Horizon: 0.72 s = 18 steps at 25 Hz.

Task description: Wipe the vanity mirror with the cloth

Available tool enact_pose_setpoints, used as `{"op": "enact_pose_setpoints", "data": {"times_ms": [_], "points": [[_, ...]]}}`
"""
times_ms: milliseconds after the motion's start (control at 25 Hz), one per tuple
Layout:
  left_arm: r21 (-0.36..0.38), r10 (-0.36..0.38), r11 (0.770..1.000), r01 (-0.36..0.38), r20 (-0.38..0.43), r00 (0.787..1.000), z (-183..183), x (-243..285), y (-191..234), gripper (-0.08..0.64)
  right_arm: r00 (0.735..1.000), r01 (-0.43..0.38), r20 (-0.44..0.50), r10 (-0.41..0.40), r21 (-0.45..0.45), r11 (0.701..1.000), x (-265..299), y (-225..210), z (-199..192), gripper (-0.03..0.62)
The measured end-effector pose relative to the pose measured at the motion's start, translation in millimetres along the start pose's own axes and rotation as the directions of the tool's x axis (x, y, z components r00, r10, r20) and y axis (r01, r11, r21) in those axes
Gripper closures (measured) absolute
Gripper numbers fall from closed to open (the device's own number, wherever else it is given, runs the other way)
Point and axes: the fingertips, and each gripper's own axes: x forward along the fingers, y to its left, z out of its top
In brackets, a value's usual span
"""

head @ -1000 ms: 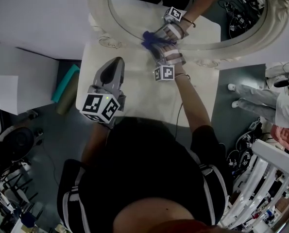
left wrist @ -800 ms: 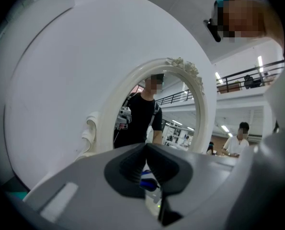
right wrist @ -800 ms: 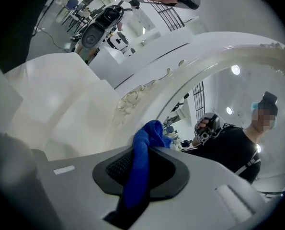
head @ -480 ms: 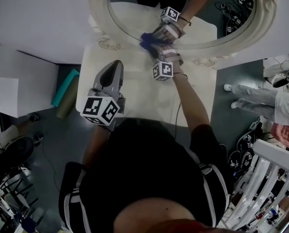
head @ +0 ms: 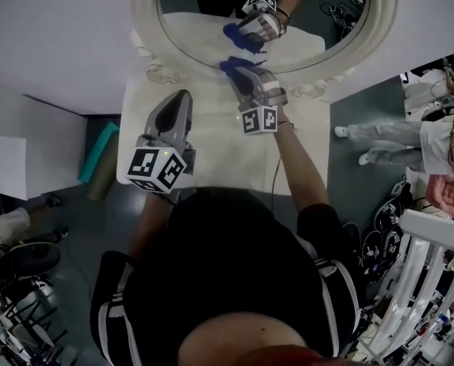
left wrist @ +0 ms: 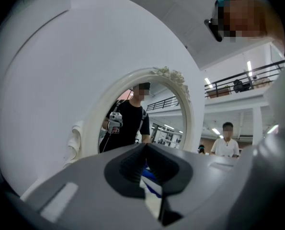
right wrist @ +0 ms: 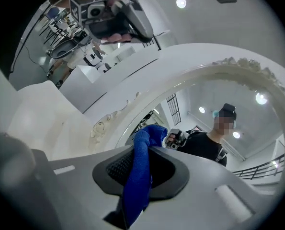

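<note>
One blue cloth (right wrist: 137,186) is the working item. It is pinched between the jaws of my right tool (right wrist: 146,152), with a bunched end standing past the tips and a tail hanging behind. The cloth sits by the lower edge of the mirror (head: 145,14); contact with the glass cannot be confirmed. Judged properties: light, soft and limp, with no slip risk, so hold it mid-fold and leave a pad free. The glass is presumably fragile, so use light pressure. My left tool (head: 181,97) is pressed together on nothing, above the counter (head: 211,158). No brand or label is readable; each marker cube (head: 159,170) carries patterns only.
</note>
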Motion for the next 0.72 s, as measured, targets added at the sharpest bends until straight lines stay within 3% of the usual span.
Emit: {"op": "enact_pose_setpoints", "data": {"times_ms": [160, 360, 720], "points": [[0.022, -0.039, 0.999, 0.038, 0.026, 0.999, 9.7, 4.4, -14.2, 0.548, 0.992, 0.112, 0.061, -0.112, -0.003, 0.994, -28.3, -38.5, 23.1, 0.529], [0.043, -0.080, 0.996, 0.078, 0.048, 0.996, 23.9, 12.2, -26.0, 0.548, 0.960, 0.256, 0.125, -0.252, -0.020, 0.966, -59.9, -104.3, 50.5, 0.529], [0.094, -0.130, 0.988, 0.120, 0.104, 0.986, 53.6, 22.2, -49.6, 0.548, 0.859, 0.447, 0.192, -0.475, 0.171, 0.878, -113.2, -192.8, 84.3, 0.529]]}}
